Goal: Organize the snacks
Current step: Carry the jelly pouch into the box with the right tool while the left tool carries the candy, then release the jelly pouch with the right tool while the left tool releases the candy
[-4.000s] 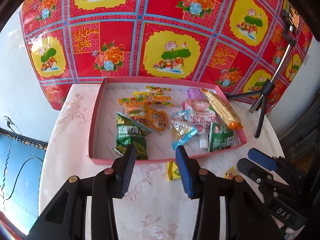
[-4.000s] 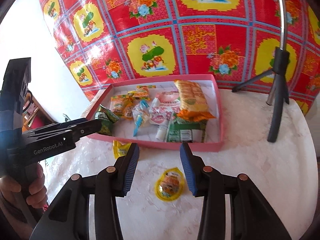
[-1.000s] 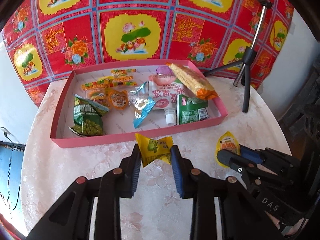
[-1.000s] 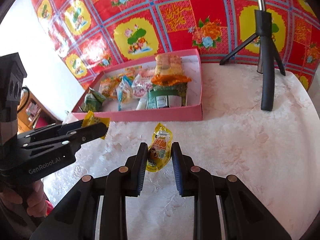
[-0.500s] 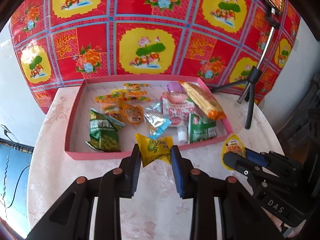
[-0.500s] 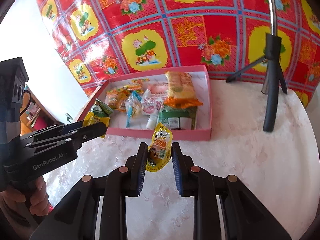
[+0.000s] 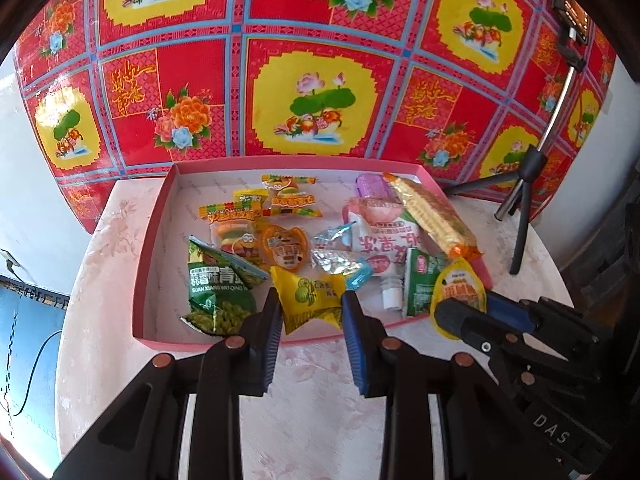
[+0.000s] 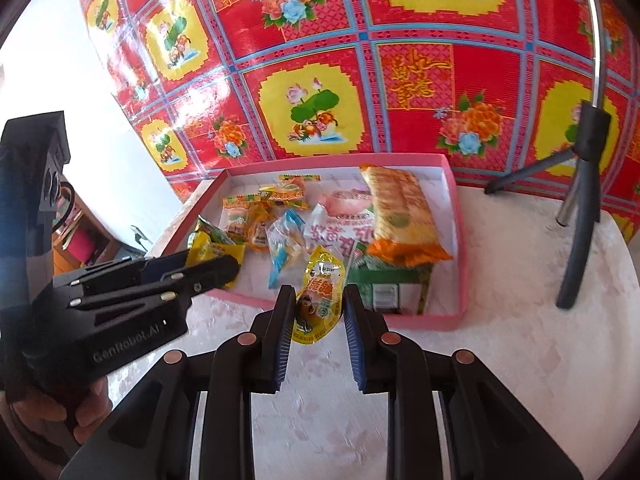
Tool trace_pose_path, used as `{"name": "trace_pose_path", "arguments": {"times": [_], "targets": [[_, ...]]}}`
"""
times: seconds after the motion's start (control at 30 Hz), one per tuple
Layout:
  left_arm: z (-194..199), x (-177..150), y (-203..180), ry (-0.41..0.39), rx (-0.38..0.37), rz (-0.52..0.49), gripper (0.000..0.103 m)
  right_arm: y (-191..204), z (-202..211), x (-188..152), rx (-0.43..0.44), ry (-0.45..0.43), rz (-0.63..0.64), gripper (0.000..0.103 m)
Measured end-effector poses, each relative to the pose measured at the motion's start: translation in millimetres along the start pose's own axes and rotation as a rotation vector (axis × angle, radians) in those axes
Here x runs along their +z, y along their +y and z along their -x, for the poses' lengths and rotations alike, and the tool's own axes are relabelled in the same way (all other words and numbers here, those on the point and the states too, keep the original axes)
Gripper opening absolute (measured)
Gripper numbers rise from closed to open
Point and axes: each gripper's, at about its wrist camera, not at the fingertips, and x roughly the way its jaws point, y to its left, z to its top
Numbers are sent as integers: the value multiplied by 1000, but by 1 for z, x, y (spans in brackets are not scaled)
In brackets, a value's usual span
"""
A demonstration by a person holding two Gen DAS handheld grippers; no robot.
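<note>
My left gripper (image 7: 309, 305) is shut on a yellow candy packet (image 7: 310, 295) with a green fruit print, held just above the near rim of the pink tray (image 7: 146, 248). My right gripper (image 8: 318, 305) is shut on a yellow pouch (image 8: 320, 294) with red lettering, also over the tray's near rim (image 8: 416, 322). Each gripper shows in the other's view: the right gripper (image 7: 464, 308) with its yellow pouch (image 7: 460, 288) at the tray's near right corner, the left gripper (image 8: 216, 266) with its candy packet (image 8: 214, 250) at the near left.
The tray holds several snacks: a green pea bag (image 7: 220, 288), an orange jelly cup (image 7: 285, 248), a blue foil packet (image 7: 340, 260), a white and pink pouch (image 7: 380, 240) and an orange cracker pack (image 8: 396, 216). A black tripod (image 8: 580, 208) stands at right. A red floral cloth (image 7: 320, 60) hangs behind.
Both grippers have carried their yellow packets forward from above the tablecloth to over the tray's near rim. The tray now looks larger and closer in both views.
</note>
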Motion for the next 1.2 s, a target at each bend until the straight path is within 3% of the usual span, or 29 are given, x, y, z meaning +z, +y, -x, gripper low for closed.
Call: {"name": "trace_pose_path", "arguments": {"times": [0.57,0.7,1.07,1.2], "targets": [[-23,11,13,12,33,-5,31,6,-38,12,-31,33,12,26],[-25,13,14,29,21,4,37,4,-39,13,-24,32,-5,26],[-8,8,12,30,13,18,43,4,-22,11,-24,6,-16,43],[2,5,13,6,49,35,60,3,-12,8,-19,-2,-21,51]]}}
